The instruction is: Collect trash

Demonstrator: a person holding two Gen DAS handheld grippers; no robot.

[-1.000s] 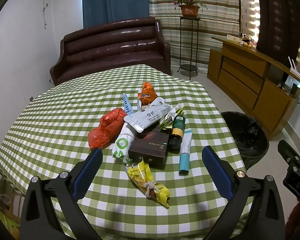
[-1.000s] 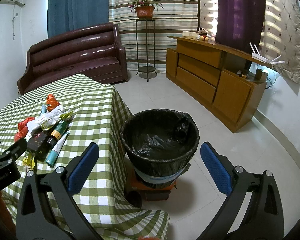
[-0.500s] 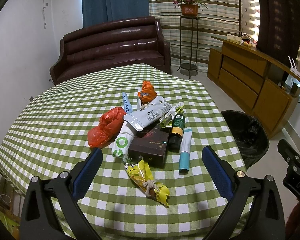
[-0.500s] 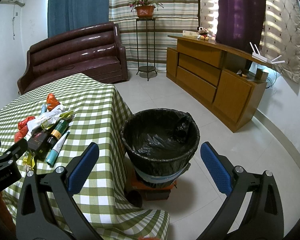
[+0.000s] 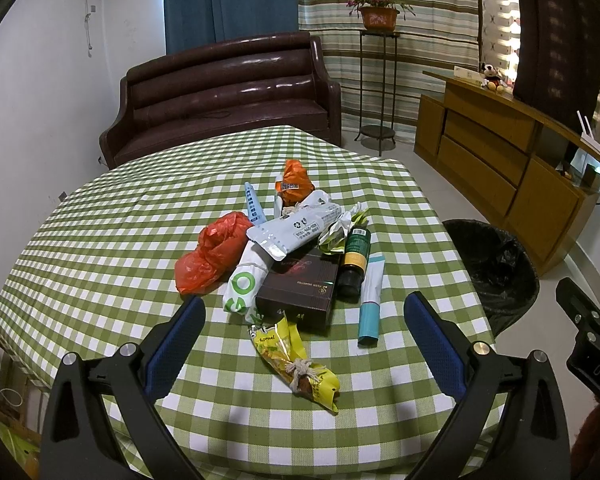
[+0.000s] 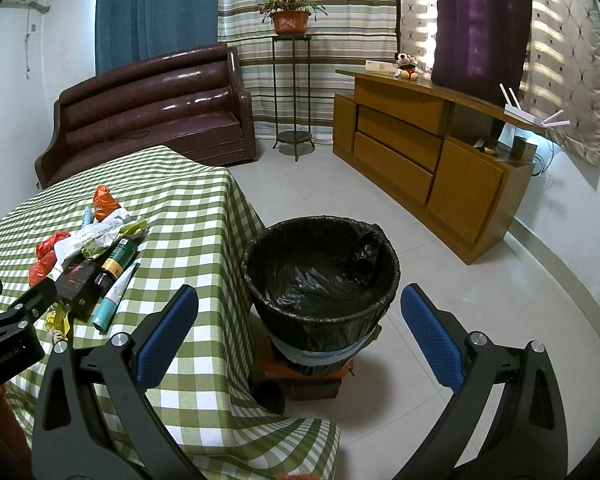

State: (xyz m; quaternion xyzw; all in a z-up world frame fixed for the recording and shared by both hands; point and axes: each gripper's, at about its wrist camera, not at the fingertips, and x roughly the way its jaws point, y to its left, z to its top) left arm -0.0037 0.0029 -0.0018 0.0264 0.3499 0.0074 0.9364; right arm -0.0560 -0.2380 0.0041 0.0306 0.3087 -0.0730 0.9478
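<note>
left gripper [image 5: 304,332] apart over yellow wrapper [image 5: 294,360] | right gripper [image 6: 298,330] apart, empty | risk: slippery wrapper could slide out before bin [image 6: 320,276]

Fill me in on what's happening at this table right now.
A person holds a gripper in each hand to clear trash. The left gripper hangs open above a pile on the checked table, nearest the yellow snack wrapper; behind that lie a dark box, a dark bottle, a teal tube and a red plastic bag. The right gripper is open and empty, pointed at the black-lined trash bin beside the table. Nothing is grasped.
</note>
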